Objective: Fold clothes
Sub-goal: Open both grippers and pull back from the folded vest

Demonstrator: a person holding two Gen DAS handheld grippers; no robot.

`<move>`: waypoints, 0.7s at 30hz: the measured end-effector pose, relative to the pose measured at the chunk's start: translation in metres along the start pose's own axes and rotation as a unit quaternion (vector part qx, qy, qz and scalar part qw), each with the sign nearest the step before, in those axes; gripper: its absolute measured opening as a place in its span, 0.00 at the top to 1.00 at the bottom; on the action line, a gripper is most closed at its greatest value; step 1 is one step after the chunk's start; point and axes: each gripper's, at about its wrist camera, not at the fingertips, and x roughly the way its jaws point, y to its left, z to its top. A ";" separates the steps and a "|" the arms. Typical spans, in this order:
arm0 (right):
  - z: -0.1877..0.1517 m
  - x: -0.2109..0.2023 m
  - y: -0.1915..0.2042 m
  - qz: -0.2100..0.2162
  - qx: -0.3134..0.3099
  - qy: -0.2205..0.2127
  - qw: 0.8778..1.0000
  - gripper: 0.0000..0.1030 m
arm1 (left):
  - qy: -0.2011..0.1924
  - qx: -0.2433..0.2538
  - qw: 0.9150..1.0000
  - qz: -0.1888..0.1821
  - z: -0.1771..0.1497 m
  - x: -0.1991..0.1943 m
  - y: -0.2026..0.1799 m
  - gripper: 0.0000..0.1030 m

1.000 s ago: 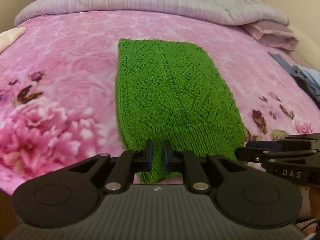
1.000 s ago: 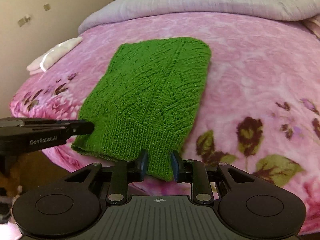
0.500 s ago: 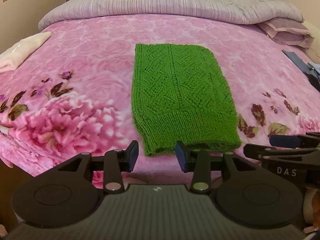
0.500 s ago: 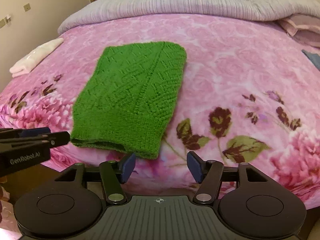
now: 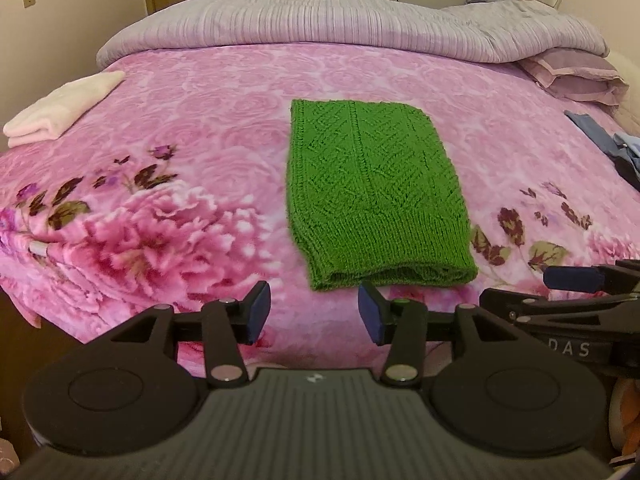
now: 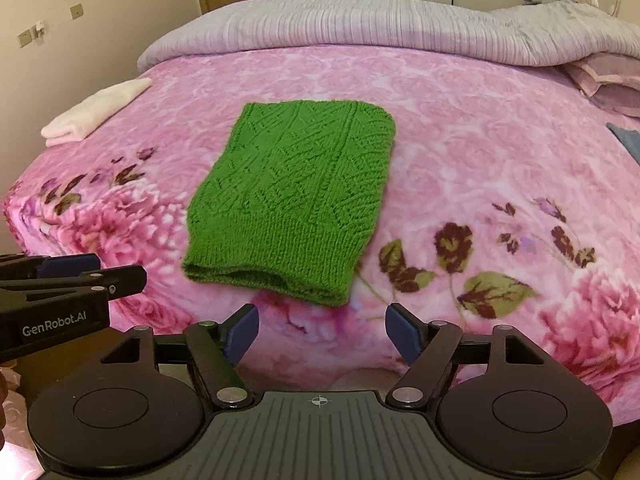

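Left wrist: my left claw (image 5: pixel 312 312) is gaping wide, holding nothing, just short of the green knit (image 5: pixel 376 196) lying folded flat on the bed (image 5: pixel 200 120). Right wrist: right claw (image 6: pixel 322 334) likewise spread, empty, near the hem, probably fold finished.

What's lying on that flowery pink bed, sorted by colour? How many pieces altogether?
Green: 1, the folded knit
Cream: 1, a folded cloth at the far left edge
Blue: 1, a bundle of clothes at the right edge, partly cut off
Lilac: 1 quilt and 1 pillow
Total: 5
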 end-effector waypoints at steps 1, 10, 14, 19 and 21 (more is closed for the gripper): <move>-0.001 -0.001 0.000 0.000 0.001 0.000 1.000 0.28 | -0.001 0.000 1.000 -0.001 -0.001 -0.002 0.000 0.57; -0.007 -0.008 0.002 -0.003 0.011 -0.007 1.000 0.27 | -0.006 0.000 1.000 -0.004 -0.005 -0.008 -0.002 0.55; -0.009 -0.009 0.006 -0.002 0.009 -0.012 1.000 0.27 | -0.009 0.002 1.000 -0.004 -0.004 -0.009 -0.004 0.55; -0.008 -0.010 0.006 -0.002 0.014 -0.017 1.000 0.27 | -0.016 0.002 1.000 -0.008 0.002 -0.009 -0.004 0.54; -0.007 -0.010 0.001 -0.003 0.022 -0.025 0.999 0.27 | -0.015 0.001 1.000 -0.013 0.005 -0.004 -0.003 0.53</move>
